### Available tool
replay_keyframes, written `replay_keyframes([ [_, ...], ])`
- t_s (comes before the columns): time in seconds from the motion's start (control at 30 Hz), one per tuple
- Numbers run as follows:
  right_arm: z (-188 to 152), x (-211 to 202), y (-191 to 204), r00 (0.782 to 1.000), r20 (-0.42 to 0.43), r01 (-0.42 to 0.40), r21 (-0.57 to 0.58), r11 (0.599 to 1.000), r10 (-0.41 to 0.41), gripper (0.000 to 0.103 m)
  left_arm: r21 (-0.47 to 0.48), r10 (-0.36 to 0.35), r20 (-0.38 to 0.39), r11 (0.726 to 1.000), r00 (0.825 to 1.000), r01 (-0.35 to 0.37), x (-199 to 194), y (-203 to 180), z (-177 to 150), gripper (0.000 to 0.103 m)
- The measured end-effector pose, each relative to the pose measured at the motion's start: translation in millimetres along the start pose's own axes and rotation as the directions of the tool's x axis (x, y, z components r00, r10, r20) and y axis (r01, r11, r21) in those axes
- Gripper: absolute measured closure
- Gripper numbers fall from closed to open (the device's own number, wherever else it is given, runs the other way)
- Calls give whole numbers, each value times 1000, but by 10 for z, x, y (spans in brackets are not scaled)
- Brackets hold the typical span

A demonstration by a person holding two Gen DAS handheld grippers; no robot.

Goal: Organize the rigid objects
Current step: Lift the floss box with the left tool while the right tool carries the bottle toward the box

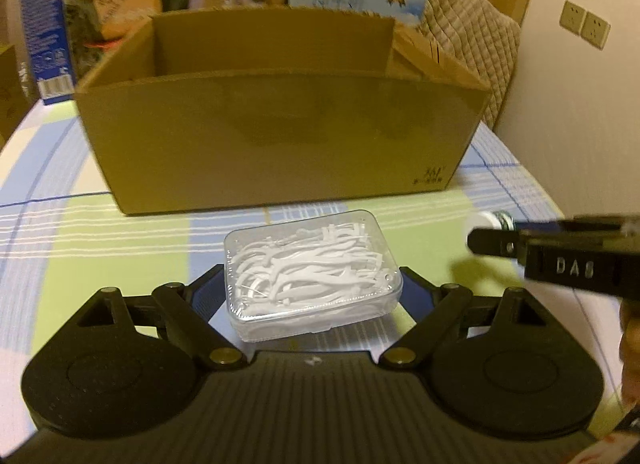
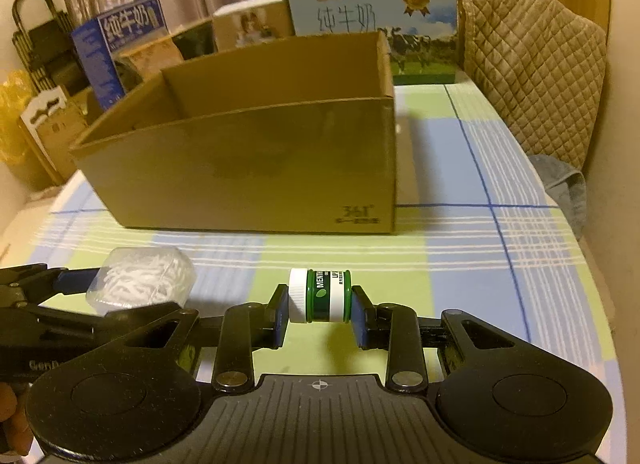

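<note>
A clear plastic case of white floss picks sits between the fingers of my left gripper, which is shut on its two short sides and holds it a little above the tablecloth. In the right wrist view the same case hangs at the left. My right gripper is shut on a small green jar with a white lid, held on its side, lid to the left. The jar's lid peeks in at the right of the left wrist view. An open cardboard box stands just beyond both grippers.
A plaid blue, green and white cloth covers the table. Behind the cardboard box stand milk cartons and other boxes. A chair with a quilted cover is at the far right. A person's fingers show at the lower left.
</note>
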State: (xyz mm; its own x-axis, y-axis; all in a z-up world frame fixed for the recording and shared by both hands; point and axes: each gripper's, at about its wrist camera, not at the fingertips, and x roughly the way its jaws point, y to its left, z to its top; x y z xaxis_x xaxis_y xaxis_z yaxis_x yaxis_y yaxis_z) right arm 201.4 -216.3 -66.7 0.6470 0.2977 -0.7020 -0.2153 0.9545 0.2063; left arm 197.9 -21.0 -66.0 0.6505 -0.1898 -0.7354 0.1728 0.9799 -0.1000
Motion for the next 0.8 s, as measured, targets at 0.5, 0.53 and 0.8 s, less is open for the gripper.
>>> replay_keyframes([
  [0.5,70,-725,365,998,61,6,-2,1000,-6,75,-18,28,48,999,998,-27,-851,90,84,17],
  [0.53,70,-766,387,998,63,6,-8,1000,-5,75,-19,30,51,999,998,-29,-900,89,83,17],
  [0.8,42,-1036,557,996,86,4,-45,999,0,75,-17,39,67,999,997,-38,-1228,100,21,17],
])
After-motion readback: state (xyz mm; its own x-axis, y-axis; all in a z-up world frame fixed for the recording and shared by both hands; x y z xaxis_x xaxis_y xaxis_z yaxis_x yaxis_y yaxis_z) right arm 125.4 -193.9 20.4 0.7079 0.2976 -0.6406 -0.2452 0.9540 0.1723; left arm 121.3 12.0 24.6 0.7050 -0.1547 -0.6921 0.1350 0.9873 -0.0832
